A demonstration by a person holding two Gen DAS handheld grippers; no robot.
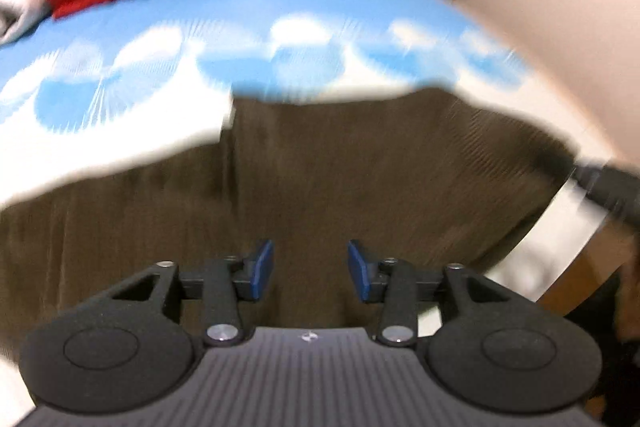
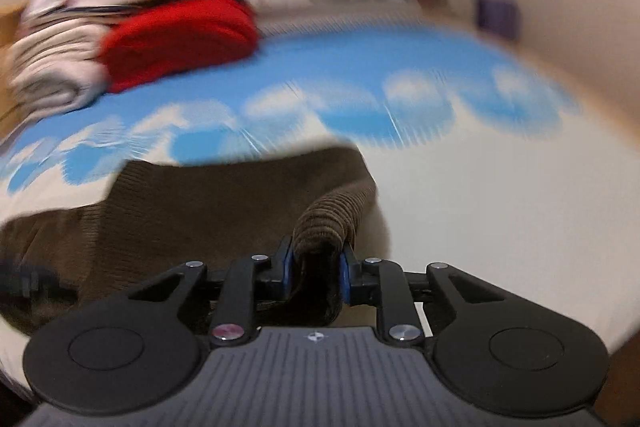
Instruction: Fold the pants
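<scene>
One blue-and-white patterned bed cover point(image 1: 256, 27) bears brown corduroy pants point(image 1: 320, 167) — right gripper point(image 2: 316, 273) pinches a fold; left gripper point(image 1: 311, 269) hangs agape above them.

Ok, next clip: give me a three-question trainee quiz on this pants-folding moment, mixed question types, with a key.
1. True or false: the left tongs are clamped on the brown corduroy pants.
2. What do the right tongs hold? A) the red folded garment B) a bunched edge of the pants C) nothing
3. Fill in: the pants lie on a sheet printed in white and ____.

Key:
1. False; the blue pads stand apart with only cloth beneath them.
2. B
3. blue
</scene>
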